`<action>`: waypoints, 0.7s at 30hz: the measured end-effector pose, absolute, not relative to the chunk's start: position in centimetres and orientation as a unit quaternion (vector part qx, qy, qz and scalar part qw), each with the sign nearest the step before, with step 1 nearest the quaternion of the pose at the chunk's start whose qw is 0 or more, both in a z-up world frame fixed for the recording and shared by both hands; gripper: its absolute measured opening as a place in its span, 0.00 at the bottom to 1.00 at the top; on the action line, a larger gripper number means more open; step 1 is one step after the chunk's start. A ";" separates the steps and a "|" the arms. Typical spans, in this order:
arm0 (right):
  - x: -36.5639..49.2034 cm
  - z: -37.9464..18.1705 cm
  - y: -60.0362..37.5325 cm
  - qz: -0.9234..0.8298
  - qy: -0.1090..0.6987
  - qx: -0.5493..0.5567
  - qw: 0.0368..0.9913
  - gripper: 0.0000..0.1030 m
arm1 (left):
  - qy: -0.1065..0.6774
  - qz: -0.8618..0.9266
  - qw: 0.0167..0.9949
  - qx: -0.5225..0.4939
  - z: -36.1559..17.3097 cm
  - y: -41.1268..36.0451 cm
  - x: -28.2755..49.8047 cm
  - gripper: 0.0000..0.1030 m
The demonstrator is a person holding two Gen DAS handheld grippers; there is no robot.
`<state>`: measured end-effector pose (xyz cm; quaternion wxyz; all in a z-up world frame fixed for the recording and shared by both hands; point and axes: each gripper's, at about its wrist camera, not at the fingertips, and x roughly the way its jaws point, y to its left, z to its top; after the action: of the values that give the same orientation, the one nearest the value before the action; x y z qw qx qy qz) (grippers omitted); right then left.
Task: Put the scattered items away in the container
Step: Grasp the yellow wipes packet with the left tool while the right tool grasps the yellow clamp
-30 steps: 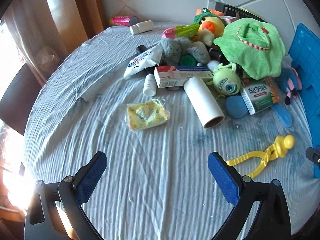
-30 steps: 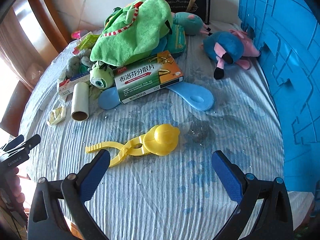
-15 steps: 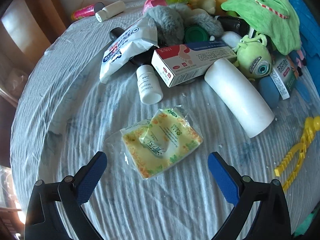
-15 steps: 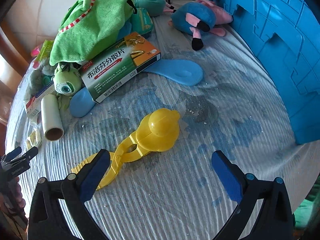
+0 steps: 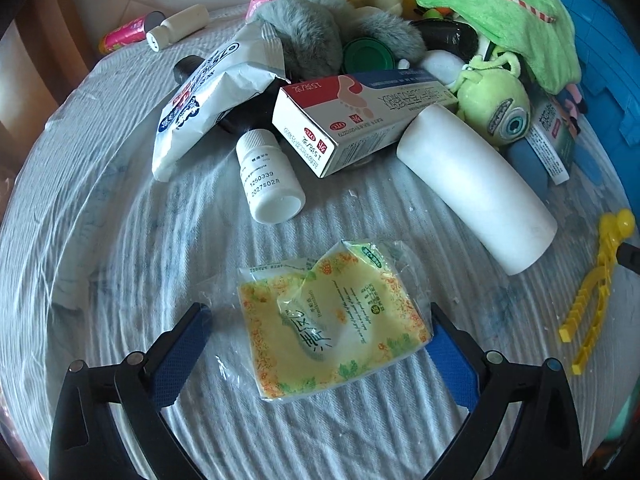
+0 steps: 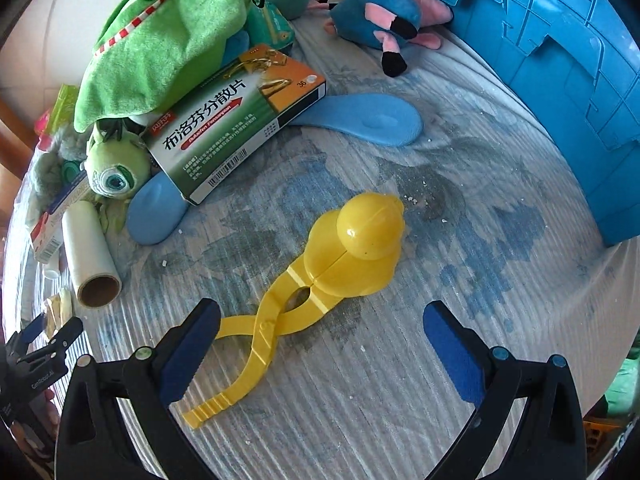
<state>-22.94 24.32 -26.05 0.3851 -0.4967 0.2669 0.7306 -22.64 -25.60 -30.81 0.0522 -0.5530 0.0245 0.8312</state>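
Your blue container (image 6: 560,60) stands along the right edge of the cloth-covered surface (image 6: 460,280), its ribbed wall well apart from most of the clutter. The heap of soft toys and boxes fills the far side, topped by a green plush (image 5: 500,12), with a red-and-white box (image 5: 360,116) and a white roll (image 5: 476,188) leaning out of it toward you.

Nearer, two loose items lie alone. The yellow duck-shaped clamp toy (image 6: 340,264) lies in front of your right hand-held gripper (image 6: 320,344), which is spread wide; its left pad sits beside the toy's crossed handles, and nothing is pinched. The yellow sachet (image 5: 332,320) in its clear crinkled wrap lies flat between the blue pads of your left hand-held gripper (image 5: 316,344), also spread wide, the right pad touching or almost touching the packet's edge, the left one standing off a little.

The step in hand looks like the pickup of both. The sachet is thin and slippery, so press the pads low against the cloth and close slowly on its body, not only on the loose film. For the toy, close across the narrow neck where the handles cross, since the round head would likely slip out of the pads.
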 end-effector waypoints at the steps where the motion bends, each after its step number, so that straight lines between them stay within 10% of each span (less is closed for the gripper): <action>1: -23.1 -26.0 24.4 0.731 0.266 -0.497 0.386 0.99 | 0.024 0.830 0.050 -0.555 -30.8 -25.5 -22.7 1.00; 7: -23.6 -26.8 25.1 0.723 0.274 -0.502 0.388 0.67 | 0.020 0.835 0.048 -0.548 -30.1 -25.5 -21.9 0.78; 21: -25.6 -28.5 27.1 0.727 0.264 -0.515 0.369 0.66 | 0.019 0.833 0.010 -0.552 -29.3 -24.0 -22.1 0.73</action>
<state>-25.61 27.09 -28.47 0.3688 -0.5150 0.2638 0.7274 -22.12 -24.01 -29.30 0.0097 -0.5524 0.0192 0.8333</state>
